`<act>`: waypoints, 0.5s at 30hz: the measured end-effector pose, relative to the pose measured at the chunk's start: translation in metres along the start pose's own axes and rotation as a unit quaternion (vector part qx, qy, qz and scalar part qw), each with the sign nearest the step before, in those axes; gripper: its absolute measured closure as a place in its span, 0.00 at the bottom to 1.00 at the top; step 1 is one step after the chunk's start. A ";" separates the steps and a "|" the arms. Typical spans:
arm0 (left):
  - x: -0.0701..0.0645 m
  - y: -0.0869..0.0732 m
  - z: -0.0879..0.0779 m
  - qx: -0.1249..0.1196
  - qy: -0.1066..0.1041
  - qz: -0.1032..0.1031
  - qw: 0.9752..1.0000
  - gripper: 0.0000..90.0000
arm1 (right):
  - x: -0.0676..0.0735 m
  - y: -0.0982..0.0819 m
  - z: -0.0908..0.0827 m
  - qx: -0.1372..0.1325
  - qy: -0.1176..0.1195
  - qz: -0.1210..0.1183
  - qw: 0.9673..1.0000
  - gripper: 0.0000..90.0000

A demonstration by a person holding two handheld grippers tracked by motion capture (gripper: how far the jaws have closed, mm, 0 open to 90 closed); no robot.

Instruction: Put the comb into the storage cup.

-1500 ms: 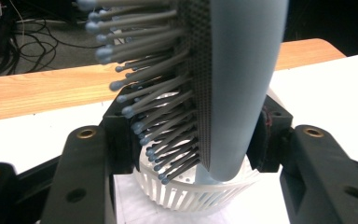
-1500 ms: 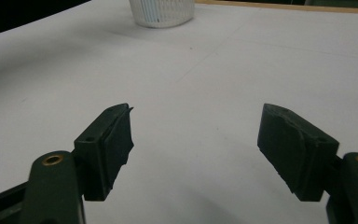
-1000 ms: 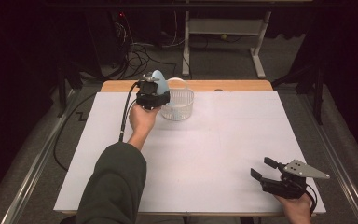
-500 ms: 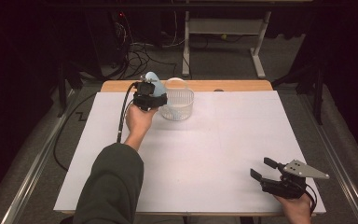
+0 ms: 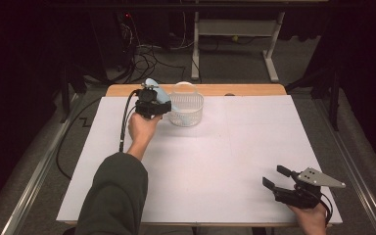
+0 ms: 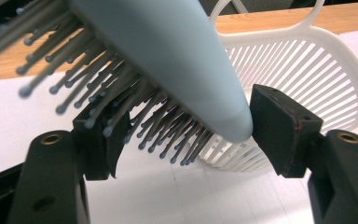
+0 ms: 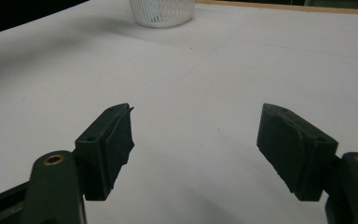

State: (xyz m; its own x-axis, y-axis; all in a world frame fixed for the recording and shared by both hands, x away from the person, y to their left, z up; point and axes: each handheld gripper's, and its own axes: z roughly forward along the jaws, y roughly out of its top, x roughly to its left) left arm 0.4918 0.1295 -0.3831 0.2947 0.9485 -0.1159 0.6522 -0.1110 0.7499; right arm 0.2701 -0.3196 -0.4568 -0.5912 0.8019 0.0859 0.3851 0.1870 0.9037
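Hairbrush [image 6: 177, 60] first: a pale blue paddle brush with grey ball-tipped bristles, sitting between the fingers [image 6: 279, 126] of the left gripper [image 5: 152, 104] at about eleven o'clock on the bench [image 5: 235, 147]. In the left gripper view the brush runs up and away from the fingers, its smooth blue back turned toward the right-hand finger and its bristles spread toward the left-hand one. The rounded end of the brush lies against the right-hand finger, while the bristle tips brush the left-hand one; these fingers have just been opening, with the brush between them, and whether they press on it cannot be told from the pictures. Just behind the brush stands a white slatted plastic basket [image 5: 186, 108] with a loop handle; the high view puts it immediately to the three o'clock side of the left gripper, near the far wooden edge of the bench. The brush head rises at the basket's near-left rim — touching or merely beside, I cannot tell. The right gripper [image 5: 279, 178] rests in the person's hand at about five o'clock, well apart from basket and brush, its fingers [image 7: 107, 144] spread wide with nothing but bare white bench between them.
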 end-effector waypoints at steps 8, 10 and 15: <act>0.000 -0.001 -0.001 0.004 0.002 0.008 1.000 0.35 | 0.000 0.000 0.000 0.000 0.001 0.000 1.000 0.30; -0.001 -0.001 -0.001 0.003 0.002 0.010 1.000 0.35 | 0.000 0.000 0.000 0.001 0.001 0.000 1.000 0.30; 0.000 -0.002 -0.002 0.005 0.001 0.013 1.000 0.35 | 0.000 0.000 0.001 0.001 0.001 0.000 1.000 0.30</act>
State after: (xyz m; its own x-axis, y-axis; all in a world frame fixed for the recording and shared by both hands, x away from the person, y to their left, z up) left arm 0.4893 0.1303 -0.3831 0.3105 0.9459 -0.0944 0.6508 -0.1391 0.7464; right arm 0.2705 -0.3195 -0.4572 -0.5925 0.8008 0.0871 0.3866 0.1878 0.9029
